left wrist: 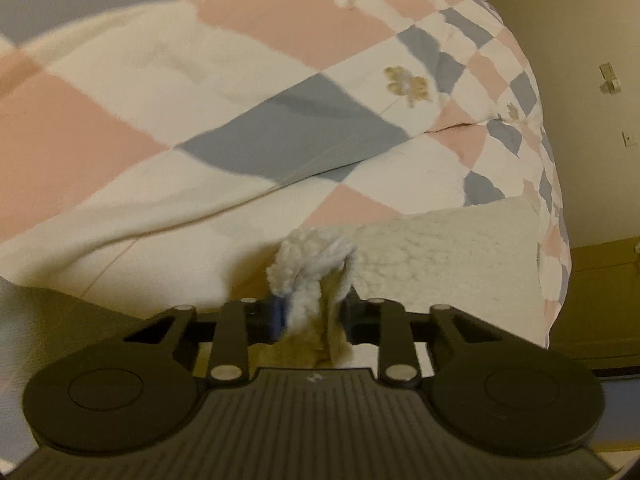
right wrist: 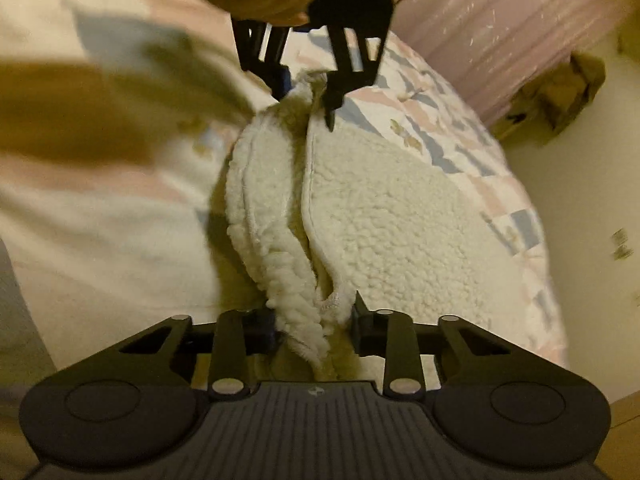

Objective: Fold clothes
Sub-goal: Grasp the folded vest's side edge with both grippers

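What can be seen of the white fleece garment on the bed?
The white fleece garment looks like nubbly cream sherpa with stitched, piped edges. It lies on the patchwork quilt, its near-side edges gathered into a raised ridge. The right tool pinches the near end of that ridge and the left tool the far end. A tan lining shows beneath the folds.

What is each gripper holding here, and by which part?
Both pinch the cream fleece garment by its bunched edge: right gripper at the near end, left gripper at the far end.
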Tool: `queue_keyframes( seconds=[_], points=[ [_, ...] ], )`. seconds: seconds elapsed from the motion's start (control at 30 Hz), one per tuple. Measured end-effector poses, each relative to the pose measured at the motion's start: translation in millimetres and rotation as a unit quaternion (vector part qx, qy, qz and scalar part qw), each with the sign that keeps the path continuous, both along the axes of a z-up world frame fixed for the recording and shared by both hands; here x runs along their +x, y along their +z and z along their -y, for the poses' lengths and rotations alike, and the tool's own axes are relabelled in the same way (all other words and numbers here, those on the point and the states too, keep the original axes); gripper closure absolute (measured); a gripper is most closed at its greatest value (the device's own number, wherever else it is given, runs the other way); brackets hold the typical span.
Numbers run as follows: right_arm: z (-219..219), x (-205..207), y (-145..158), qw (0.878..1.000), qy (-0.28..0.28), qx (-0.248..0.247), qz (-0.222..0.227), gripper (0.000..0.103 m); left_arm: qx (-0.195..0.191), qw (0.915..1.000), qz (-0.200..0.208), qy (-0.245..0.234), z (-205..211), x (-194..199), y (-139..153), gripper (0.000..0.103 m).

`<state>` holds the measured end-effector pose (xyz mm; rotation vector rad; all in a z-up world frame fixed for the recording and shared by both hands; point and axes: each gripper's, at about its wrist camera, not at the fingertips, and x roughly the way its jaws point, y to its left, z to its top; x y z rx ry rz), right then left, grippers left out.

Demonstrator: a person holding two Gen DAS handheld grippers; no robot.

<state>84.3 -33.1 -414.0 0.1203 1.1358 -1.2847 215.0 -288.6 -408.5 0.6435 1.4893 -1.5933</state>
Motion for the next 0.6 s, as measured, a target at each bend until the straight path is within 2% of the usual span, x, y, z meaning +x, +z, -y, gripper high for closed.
queue_keyframes(
  seconds=[0.03,0.1,0.17,0.27,0.33,0.43,0.53,0.6],
  points=[
    [1,-9,10,1.000,-0.003,0.005,0.030,0.076,-0.006,1.0000,-0.004,0.002,0,-5,11,0.082],
    [8,-38,34,0.993,-0.025,0.019,0.117,0.076,-0.017,0.9998,-0.012,0.006,0,-15,34,0.083],
    [18,-79,60,0.975,-0.058,0.031,0.212,0.078,-0.029,0.9993,-0.020,0.009,0,-25,56,0.083],
    [35,-149,95,0.943,-0.115,0.031,0.311,0.079,-0.058,0.9973,-0.044,0.002,8,-65,94,0.083],
    [46,-196,112,0.926,-0.143,0.025,0.349,0.079,-0.083,0.9950,-0.053,-0.012,20,-108,116,0.083],
    [66,-267,126,0.905,-0.178,0.023,0.385,0.079,-0.105,0.9923,-0.057,-0.033,40,-184,127,0.083],
    [84,-340,123,0.884,-0.213,0.037,0.415,0.079,-0.105,0.9916,-0.056,-0.051,61,-265,115,0.083],
    [95,-384,108,0.865,-0.240,0.054,0.437,0.079,-0.093,0.9930,-0.038,-0.064,77,-315,90,0.080]
  ],
)
